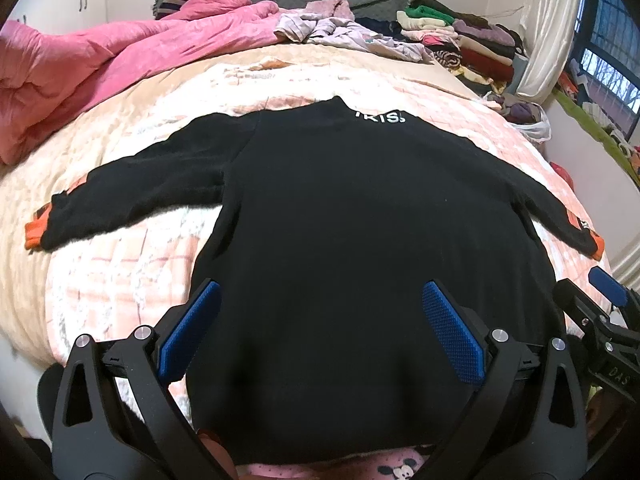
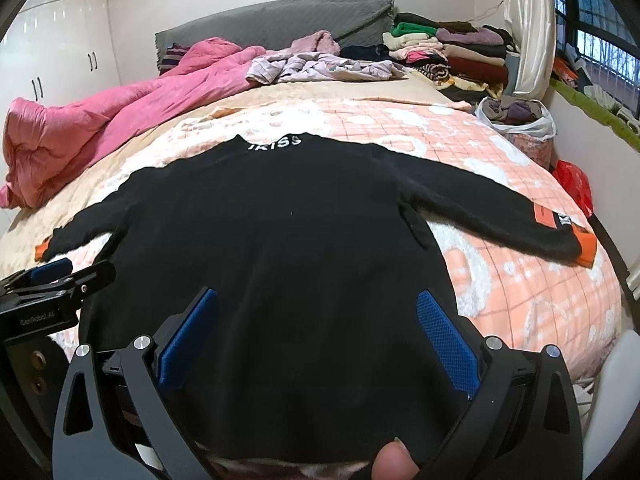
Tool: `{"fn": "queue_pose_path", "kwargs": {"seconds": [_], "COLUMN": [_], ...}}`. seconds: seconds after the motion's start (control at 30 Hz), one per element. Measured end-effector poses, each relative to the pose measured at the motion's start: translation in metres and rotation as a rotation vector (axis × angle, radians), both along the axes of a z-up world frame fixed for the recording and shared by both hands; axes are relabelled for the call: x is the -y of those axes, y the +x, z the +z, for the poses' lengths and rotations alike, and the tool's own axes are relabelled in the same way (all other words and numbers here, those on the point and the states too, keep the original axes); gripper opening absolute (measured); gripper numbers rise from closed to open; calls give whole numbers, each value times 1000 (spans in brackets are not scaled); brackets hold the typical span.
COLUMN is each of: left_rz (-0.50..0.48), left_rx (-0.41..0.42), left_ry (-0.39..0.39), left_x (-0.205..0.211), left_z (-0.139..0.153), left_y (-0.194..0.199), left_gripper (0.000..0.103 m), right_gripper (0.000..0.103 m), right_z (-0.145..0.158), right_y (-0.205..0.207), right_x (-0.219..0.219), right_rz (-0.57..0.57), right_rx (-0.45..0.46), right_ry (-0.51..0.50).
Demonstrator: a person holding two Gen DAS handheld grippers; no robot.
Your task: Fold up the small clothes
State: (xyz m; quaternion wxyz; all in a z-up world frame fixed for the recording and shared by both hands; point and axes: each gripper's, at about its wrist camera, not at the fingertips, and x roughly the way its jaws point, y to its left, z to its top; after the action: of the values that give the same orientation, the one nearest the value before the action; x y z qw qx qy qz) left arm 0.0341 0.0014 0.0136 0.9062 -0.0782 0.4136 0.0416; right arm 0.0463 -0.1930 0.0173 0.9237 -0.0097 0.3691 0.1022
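A small black sweater (image 1: 340,208) with white letters at the collar and orange cuffs lies flat on the bed, back up, both sleeves spread out; it also shows in the right wrist view (image 2: 280,220). My left gripper (image 1: 320,320) is open and empty, hovering over the sweater's lower left part near the hem. My right gripper (image 2: 316,320) is open and empty over the lower right part. The right gripper shows at the right edge of the left wrist view (image 1: 600,304), and the left gripper at the left edge of the right wrist view (image 2: 52,280).
The bed has a peach checked quilt (image 2: 520,280). A pink duvet (image 1: 100,68) is bunched at the far left. Loose pale clothes (image 1: 344,32) and a stack of folded clothes (image 1: 460,40) lie at the headboard. A bag of clothes (image 2: 516,120) stands at the right, by the window.
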Motion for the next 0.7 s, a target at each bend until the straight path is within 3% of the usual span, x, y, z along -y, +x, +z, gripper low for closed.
{"fn": "queue_pose_path", "kwargs": {"seconds": [0.7], "left_rz": [13], "left_rx": [-9], "left_ry": [5], "left_x": [-11], "left_z": [4], "left_y": [66], "left_gripper": [95], "right_gripper": [99], "right_z": [8], "right_y": [64], "right_x": [9], "right_rz": [-51], "right_rx": [6], "right_ry": [43]}}
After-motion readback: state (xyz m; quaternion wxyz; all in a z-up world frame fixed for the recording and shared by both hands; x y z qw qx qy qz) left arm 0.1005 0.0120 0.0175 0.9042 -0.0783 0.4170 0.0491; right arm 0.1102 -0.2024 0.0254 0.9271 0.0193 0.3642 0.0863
